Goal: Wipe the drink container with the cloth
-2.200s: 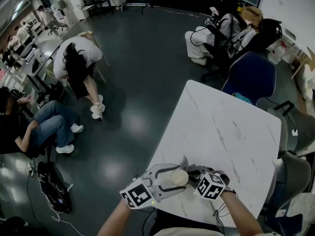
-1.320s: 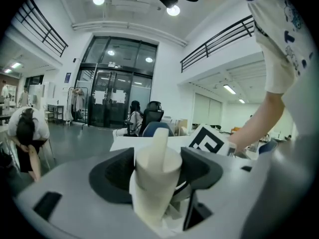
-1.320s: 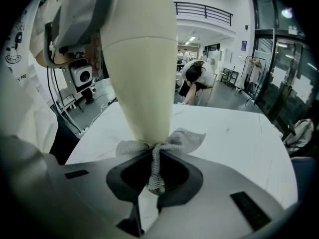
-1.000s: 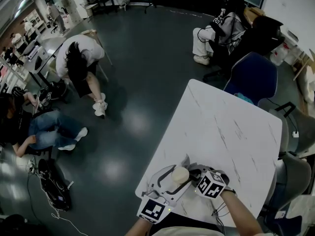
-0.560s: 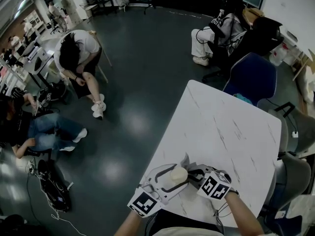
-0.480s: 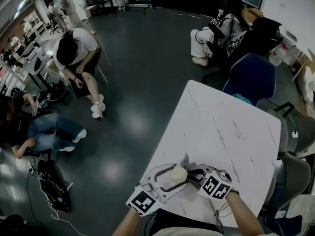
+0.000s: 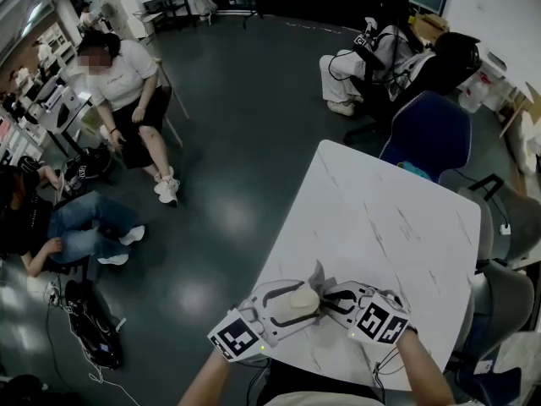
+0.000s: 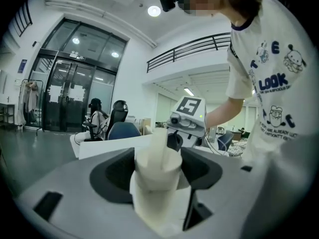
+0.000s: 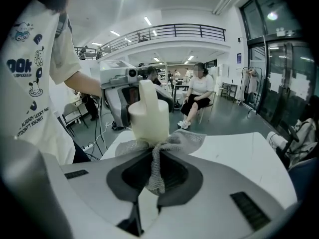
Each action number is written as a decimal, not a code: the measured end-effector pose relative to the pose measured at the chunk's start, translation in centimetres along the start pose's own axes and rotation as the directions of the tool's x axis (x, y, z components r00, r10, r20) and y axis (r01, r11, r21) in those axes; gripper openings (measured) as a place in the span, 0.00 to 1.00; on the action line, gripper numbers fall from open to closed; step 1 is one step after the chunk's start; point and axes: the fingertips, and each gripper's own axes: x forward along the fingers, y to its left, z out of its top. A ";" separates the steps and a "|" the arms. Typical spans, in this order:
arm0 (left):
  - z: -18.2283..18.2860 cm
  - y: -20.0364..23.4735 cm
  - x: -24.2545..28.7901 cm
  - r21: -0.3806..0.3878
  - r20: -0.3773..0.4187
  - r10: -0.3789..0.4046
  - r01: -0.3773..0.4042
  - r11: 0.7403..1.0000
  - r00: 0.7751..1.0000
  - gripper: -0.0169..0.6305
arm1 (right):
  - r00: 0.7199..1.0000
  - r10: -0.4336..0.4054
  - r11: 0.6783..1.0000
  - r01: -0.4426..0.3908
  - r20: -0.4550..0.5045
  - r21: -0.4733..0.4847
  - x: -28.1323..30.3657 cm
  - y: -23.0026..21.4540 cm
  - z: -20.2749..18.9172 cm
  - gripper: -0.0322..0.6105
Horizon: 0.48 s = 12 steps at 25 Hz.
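Note:
A cream drink container (image 7: 299, 298) with a straw-like stem is held over the near edge of the white table (image 7: 389, 218). My left gripper (image 7: 286, 304) is shut on the container (image 8: 157, 178), which fills the space between its jaws. My right gripper (image 7: 335, 298) is shut on a grey mesh cloth (image 9: 157, 156). The cloth's spread end lies against the base of the container (image 9: 148, 116). In the head view a corner of the cloth (image 7: 318, 272) sticks up between the two grippers. Each gripper view shows the other gripper just beyond the container.
A blue chair (image 7: 427, 134) stands at the table's far end and a grey chair (image 7: 507, 303) at its right. Several people sit on chairs across the dark floor (image 7: 228, 125) to the left and at the back.
My left gripper's marker cube has swung up and to the left while it keeps the container. My right gripper has shifted slightly right. A seated person at the far left has straightened up.

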 end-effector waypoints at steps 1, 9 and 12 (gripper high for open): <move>0.0 0.0 0.0 0.006 -0.002 -0.013 0.013 1.000 1.000 0.48 | 1.000 -0.001 1.000 0.001 0.003 -0.005 -0.2 0.0 0.3 0.12; -0.9 -0.7 -0.2 0.081 -0.054 -0.163 0.167 0.983 0.985 0.48 | 1.000 0.004 0.996 -0.002 0.025 -0.085 -1.7 -0.1 2.3 0.12; -1.0 -0.8 -0.1 0.087 -0.073 -0.213 0.219 0.972 0.974 0.48 | 1.000 0.008 0.993 -0.005 0.026 -0.116 -1.9 -0.2 2.5 0.12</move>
